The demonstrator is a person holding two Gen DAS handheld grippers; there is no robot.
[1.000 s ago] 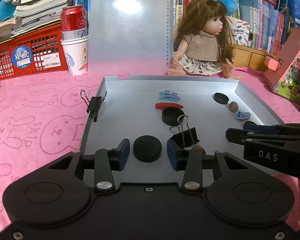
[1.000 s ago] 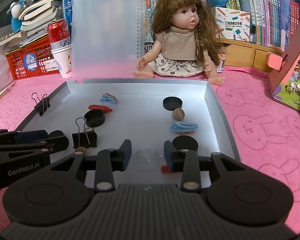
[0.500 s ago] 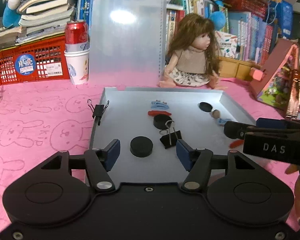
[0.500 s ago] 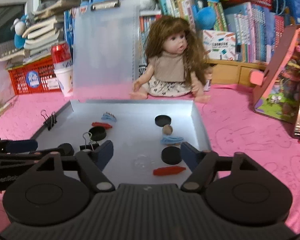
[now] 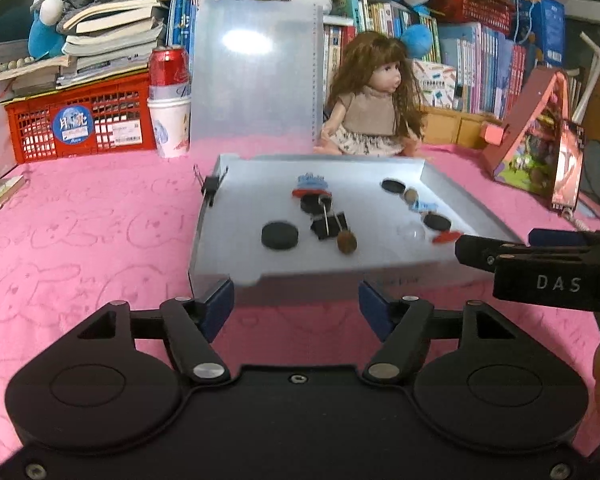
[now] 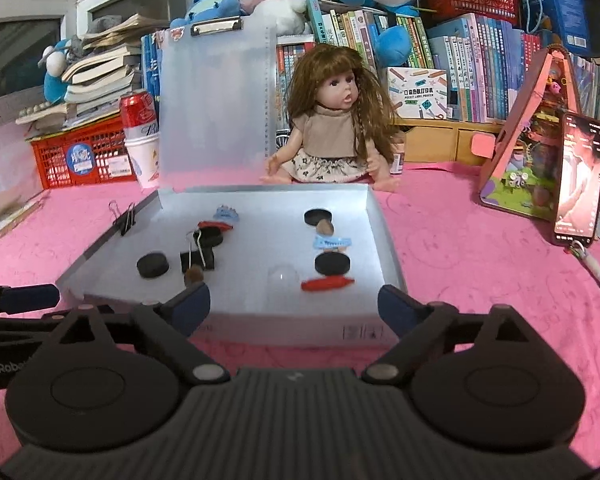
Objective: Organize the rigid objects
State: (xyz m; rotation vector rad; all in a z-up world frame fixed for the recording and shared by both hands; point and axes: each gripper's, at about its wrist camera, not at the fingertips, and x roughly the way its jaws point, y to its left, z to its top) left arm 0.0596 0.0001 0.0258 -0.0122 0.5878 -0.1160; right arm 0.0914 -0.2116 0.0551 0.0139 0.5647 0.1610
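The shallow grey tray lies on the pink rabbit-print surface and carries all the small rigid pieces. In the right wrist view they fall into two loose groups. At the tray's 9 o'clock side sit a blue hair clip, a red clip, two black discs, a loose binder clip and a brown ball. Toward 3 o'clock lie another black disc, a second brown ball, a blue clip, a further disc, a red clip and a clear dome. One more binder clip is clamped on the tray's 9 o'clock wall.

Everything seems gathered in the tray, so the sorting looks mostly or wholly done; whether finer ordering is meant cannot be told.

The left gripper and right gripper hang at the tray's 6 o'clock edge, off the tray floor; their jaws have just been opening and stand apart with nothing between them.
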